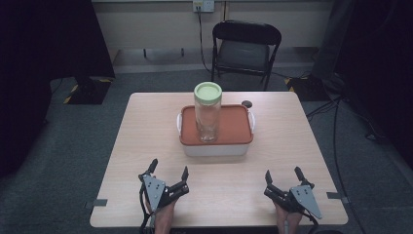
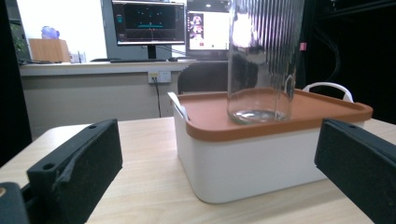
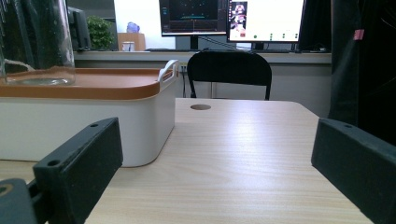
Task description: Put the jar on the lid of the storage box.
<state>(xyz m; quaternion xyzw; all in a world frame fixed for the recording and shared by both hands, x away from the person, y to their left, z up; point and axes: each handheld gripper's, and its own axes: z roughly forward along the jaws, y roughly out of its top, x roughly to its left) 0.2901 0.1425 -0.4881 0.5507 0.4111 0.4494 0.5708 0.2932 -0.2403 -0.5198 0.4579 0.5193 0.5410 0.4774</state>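
Note:
A tall ribbed glass jar [image 1: 208,114] with a pale green lid stands upright on the orange lid [image 1: 229,127] of a white box [image 1: 216,147] at the table's middle. In the left gripper view the jar [image 2: 261,60] rises from the orange lid [image 2: 280,116] straight ahead. The jar [image 3: 37,42] sits at the far left of the right gripper view, on the box [image 3: 84,116]. My left gripper [image 1: 169,171] rests open near the front edge, left of centre. My right gripper [image 1: 283,175] rests open at the front right. Both hold nothing.
A black folding chair [image 1: 245,46] stands behind the table. A small dark round spot [image 1: 247,104] lies on the wooden table [image 1: 146,141] behind the box. White handles stick out at both ends of the box. Monitors on a desk show in both gripper views.

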